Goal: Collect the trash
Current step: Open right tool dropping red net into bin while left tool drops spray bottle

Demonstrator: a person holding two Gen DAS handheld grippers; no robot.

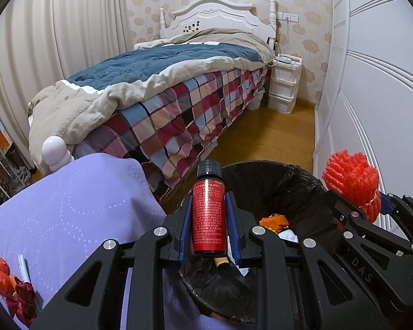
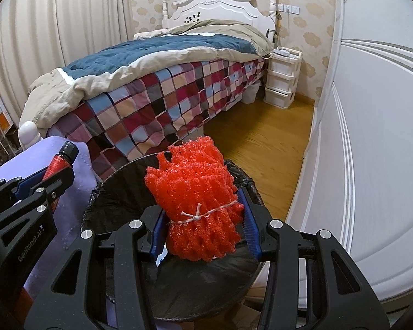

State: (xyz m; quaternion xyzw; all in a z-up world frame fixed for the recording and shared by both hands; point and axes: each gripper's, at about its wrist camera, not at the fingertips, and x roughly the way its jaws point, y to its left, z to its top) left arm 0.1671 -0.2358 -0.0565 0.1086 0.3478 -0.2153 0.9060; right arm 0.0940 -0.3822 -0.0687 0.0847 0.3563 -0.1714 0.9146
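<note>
A small red-labelled bottle with a black screw cap [image 1: 208, 211] is clamped upright between the blue pads of the left gripper [image 1: 208, 228], whose jaws are drawn in as narrow as they go, above the near rim of a round bin lined with a black plastic bag [image 1: 294, 184]. A bundle of red foam netting tied with white string [image 2: 197, 198] is gripped at its waist by the right gripper [image 2: 203, 228], with the jaws partly closed, over the same bin. Both grippers are tilted downward and held side by side. Orange and white scraps [image 1: 275, 221] are seen inside the bin, though what they are cannot be made out. A lilac embossed cloth [image 1: 68, 214] is spread just left of the bin, with crumpled red wrappers [image 1: 11, 288] at its near corner, partly cut off. Beyond, a bed with a checked cover [image 1: 184, 112] and a white drawer unit [image 1: 285, 82] are seen, and a white wardrobe [image 2: 377, 151] to the right.
</note>
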